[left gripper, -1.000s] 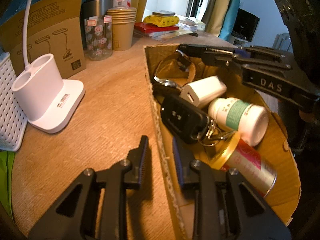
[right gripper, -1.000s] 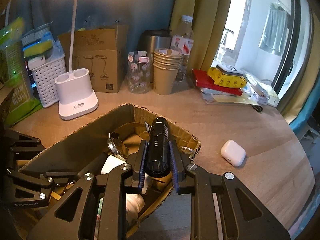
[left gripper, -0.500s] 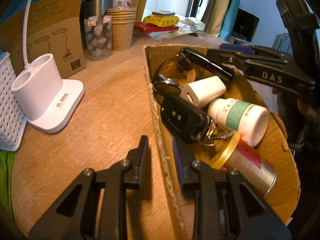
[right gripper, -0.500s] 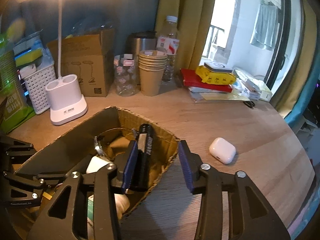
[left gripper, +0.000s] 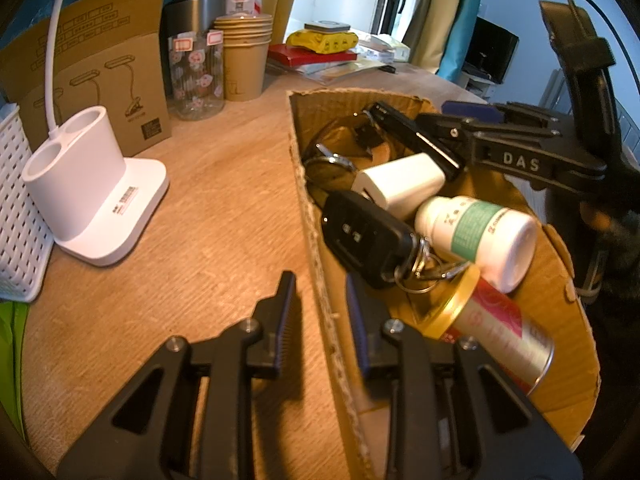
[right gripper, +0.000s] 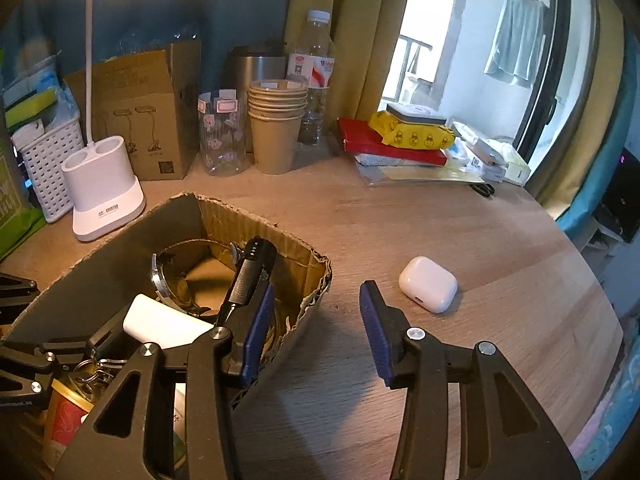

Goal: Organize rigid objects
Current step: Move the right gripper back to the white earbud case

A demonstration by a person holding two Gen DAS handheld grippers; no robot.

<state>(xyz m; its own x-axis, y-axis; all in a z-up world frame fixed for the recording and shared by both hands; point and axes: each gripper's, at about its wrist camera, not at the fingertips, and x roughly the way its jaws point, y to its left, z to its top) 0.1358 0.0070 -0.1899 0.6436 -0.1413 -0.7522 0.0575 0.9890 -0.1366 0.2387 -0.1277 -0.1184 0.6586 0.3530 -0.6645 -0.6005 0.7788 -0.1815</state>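
- We see the black flashlight (right gripper: 252, 276) lying inside the cardboard box (right gripper: 296, 248), propped on a slant: its long axis runs from the box floor up toward the far rim, with the upper end resting against the far wall.
- Our right gripper (right gripper: 316, 328) has its jaws spread wide and empty; the left jaw sits just beside the flashlight, the right jaw is over the bench (right gripper: 460, 216).
- Our left gripper (left gripper: 320, 316) straddles the box's near wall (left gripper: 316, 272), jaws pinching the cardboard.
- A white earbud case (right gripper: 428, 284) lies on the bench, outside the box.
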